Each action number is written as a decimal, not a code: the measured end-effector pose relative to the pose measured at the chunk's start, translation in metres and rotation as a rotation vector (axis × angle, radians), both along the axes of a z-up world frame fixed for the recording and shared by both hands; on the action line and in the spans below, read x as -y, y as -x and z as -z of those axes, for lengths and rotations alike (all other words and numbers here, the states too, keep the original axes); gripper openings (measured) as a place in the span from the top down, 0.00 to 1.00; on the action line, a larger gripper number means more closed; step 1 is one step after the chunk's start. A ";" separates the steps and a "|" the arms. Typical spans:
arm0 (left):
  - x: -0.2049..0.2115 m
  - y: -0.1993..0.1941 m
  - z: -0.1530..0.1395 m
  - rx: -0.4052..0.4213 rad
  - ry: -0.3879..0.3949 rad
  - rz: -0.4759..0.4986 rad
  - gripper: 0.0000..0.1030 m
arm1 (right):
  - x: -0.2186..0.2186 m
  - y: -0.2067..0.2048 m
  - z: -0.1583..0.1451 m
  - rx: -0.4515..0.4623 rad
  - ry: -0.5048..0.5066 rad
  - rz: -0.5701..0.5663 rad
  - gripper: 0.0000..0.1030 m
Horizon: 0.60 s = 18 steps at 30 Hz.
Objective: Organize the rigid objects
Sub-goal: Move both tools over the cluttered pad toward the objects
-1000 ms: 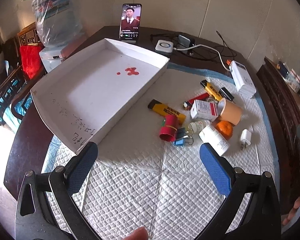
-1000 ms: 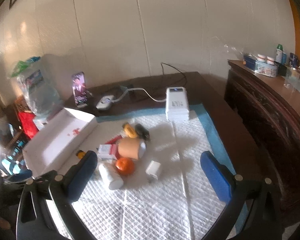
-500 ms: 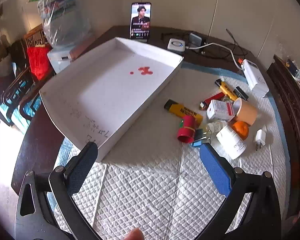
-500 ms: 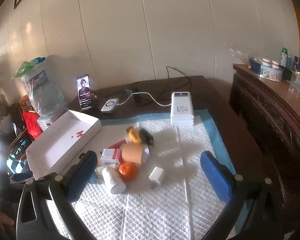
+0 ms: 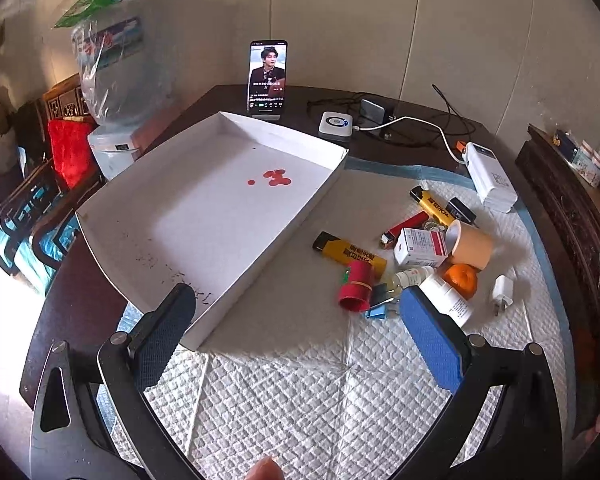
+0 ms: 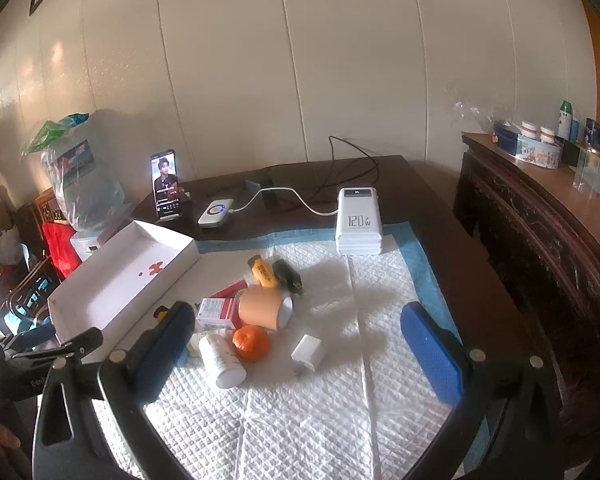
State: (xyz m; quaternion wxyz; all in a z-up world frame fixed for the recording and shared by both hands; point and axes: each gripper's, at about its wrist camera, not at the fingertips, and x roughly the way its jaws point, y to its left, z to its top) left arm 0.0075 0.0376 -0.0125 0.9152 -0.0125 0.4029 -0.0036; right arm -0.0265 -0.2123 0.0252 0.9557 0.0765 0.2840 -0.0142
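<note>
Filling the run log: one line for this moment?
left gripper: open, empty | right gripper: open, empty | white cardboard tray: no items | small items: piled on quilted white pad

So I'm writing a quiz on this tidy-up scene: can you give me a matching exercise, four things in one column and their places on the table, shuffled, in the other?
Things:
1. phone
2. power bank
3. orange
4. white tray

Places:
A. on the far edge of the quilted pad, cable plugged in
B. left of the pile, holding nothing but red stains
C. propped upright on the bare dark table near the wall
D. in the pile, next to the lying white bottle

Pairs: 1-C, 2-A, 3-D, 4-B
</note>
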 end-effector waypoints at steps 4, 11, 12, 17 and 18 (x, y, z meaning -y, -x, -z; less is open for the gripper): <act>0.002 0.003 -0.004 0.017 -0.003 0.013 0.00 | 0.000 0.000 0.000 0.006 0.000 0.001 0.00; 0.007 0.009 -0.021 0.074 -0.056 0.006 0.00 | -0.001 0.003 -0.002 0.019 0.004 0.006 0.00; 0.007 0.009 -0.021 0.069 -0.067 0.006 0.00 | 0.000 0.002 -0.002 0.017 0.002 0.007 0.00; 0.012 0.008 -0.018 0.049 -0.098 0.023 0.00 | 0.003 0.003 -0.001 0.016 -0.001 0.017 0.00; 0.011 0.007 -0.017 0.044 -0.089 0.030 0.00 | 0.005 0.002 0.000 0.009 -0.005 0.023 0.00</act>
